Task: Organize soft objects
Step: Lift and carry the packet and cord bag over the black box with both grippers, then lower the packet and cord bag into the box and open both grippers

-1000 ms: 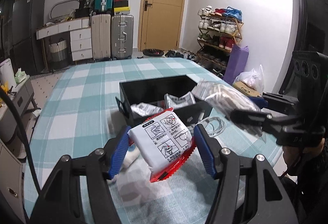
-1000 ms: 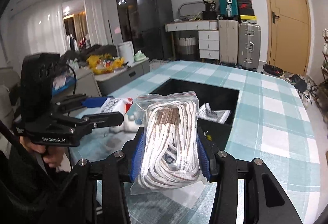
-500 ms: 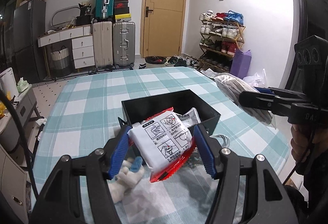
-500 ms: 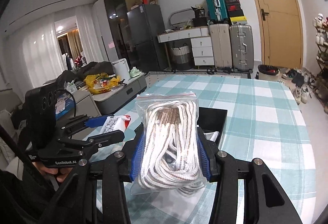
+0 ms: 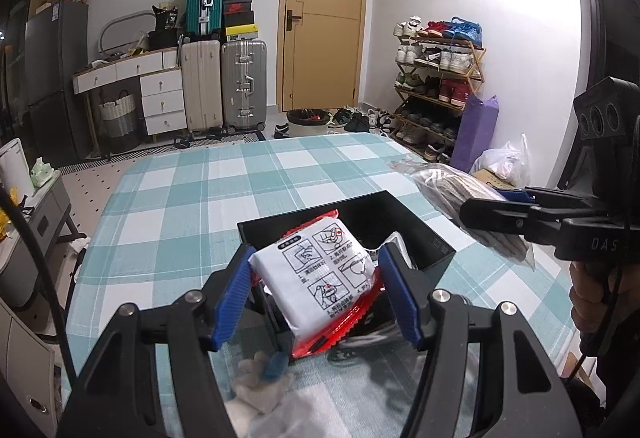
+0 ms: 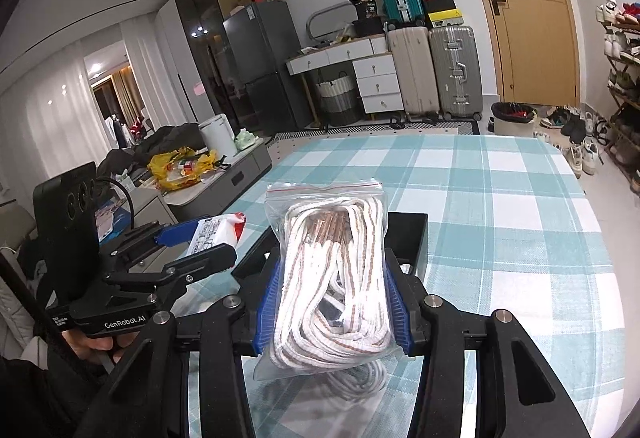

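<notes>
My left gripper (image 5: 316, 290) is shut on a white and red packet (image 5: 320, 274) with printed pictures, held just in front of the black box (image 5: 420, 234) on the checked tablecloth. My right gripper (image 6: 330, 302) is shut on a clear zip bag of white rope (image 6: 332, 278), raised above the table with the black box (image 6: 408, 234) behind it. In the left wrist view the rope bag (image 5: 460, 197) hangs to the right of the box. From the right wrist view the packet (image 6: 216, 234) shows at left in the other gripper. A white soft toy (image 5: 260, 386) lies on the cloth under my left gripper.
Inside the black box lie silvery packets (image 5: 396, 250). The checked table (image 6: 500, 205) stretches away behind the box. Suitcases (image 5: 224, 85), a drawer unit and a shoe rack (image 5: 436, 85) stand along the walls. A person's hand (image 5: 588, 302) holds the right gripper.
Both grippers have drawn back and risen a little from the black box, each holding the same item. The box now looks smaller and lower in both views.
</notes>
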Motion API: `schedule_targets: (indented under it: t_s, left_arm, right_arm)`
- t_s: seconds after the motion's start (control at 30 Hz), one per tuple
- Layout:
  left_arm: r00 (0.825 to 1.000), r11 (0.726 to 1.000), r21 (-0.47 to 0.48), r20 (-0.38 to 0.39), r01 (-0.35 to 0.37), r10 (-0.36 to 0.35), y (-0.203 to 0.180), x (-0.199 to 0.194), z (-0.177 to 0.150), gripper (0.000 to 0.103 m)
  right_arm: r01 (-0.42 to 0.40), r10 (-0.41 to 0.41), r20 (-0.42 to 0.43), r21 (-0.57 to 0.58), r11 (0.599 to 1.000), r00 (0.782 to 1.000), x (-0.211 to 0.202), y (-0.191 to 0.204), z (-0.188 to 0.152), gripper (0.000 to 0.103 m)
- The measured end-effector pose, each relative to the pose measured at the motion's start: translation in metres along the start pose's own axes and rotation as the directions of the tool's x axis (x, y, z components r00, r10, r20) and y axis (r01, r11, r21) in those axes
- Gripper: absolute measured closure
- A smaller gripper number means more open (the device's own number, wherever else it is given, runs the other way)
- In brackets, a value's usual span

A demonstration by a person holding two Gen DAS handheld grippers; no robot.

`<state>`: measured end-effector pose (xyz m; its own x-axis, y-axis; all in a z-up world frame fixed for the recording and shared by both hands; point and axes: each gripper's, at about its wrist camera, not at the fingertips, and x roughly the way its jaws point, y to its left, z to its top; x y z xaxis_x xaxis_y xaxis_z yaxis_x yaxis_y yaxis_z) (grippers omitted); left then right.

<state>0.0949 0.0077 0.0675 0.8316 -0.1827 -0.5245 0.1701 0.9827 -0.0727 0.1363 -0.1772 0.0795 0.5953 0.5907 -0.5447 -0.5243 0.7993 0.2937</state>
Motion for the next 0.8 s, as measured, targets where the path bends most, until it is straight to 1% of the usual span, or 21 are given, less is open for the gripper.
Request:
schedule_targets:
  t_s: [0.17, 0.3, 0.47, 0.67, 0.8]
  left_arm:
    - [1.000, 1.000, 0.000, -0.019, -0.006, 0.006, 0.003, 0.016, 0.004, 0.040]
    - [0.999, 1.000, -0.001, -0.039, -0.012, 0.012, 0.005, 0.028, 0.005, 0.040]
    - [0.998, 0.999, 0.002, -0.044, -0.033, 0.033, 0.008, 0.037, 0.006, 0.040]
    - [0.998, 0.999, -0.004, -0.045, -0.039, 0.039, 0.012, 0.044, 0.007, 0.040]
    - [0.998, 0.999, -0.005, -0.060, -0.034, 0.034, 0.013, 0.049, 0.005, 0.040]
  right_arm:
    - [0.008, -0.009, -0.033, -0.012, 1.000, 0.999, 0.016, -0.005, 0.004, 0.056]
    - [0.020, -0.023, -0.089, -0.028, 0.999, 0.996, 0.034, -0.007, 0.005, 0.056]
    - [0.044, -0.050, -0.157, -0.038, 0.998, 0.986, 0.056, -0.013, 0.007, 0.056]
    - [0.049, -0.062, -0.226, -0.063, 0.997, 0.972, 0.074, -0.016, 0.009, 0.056]
    - [0.056, -0.074, -0.247, -0.080, 0.995, 0.966, 0.083, -0.018, 0.012, 0.056]
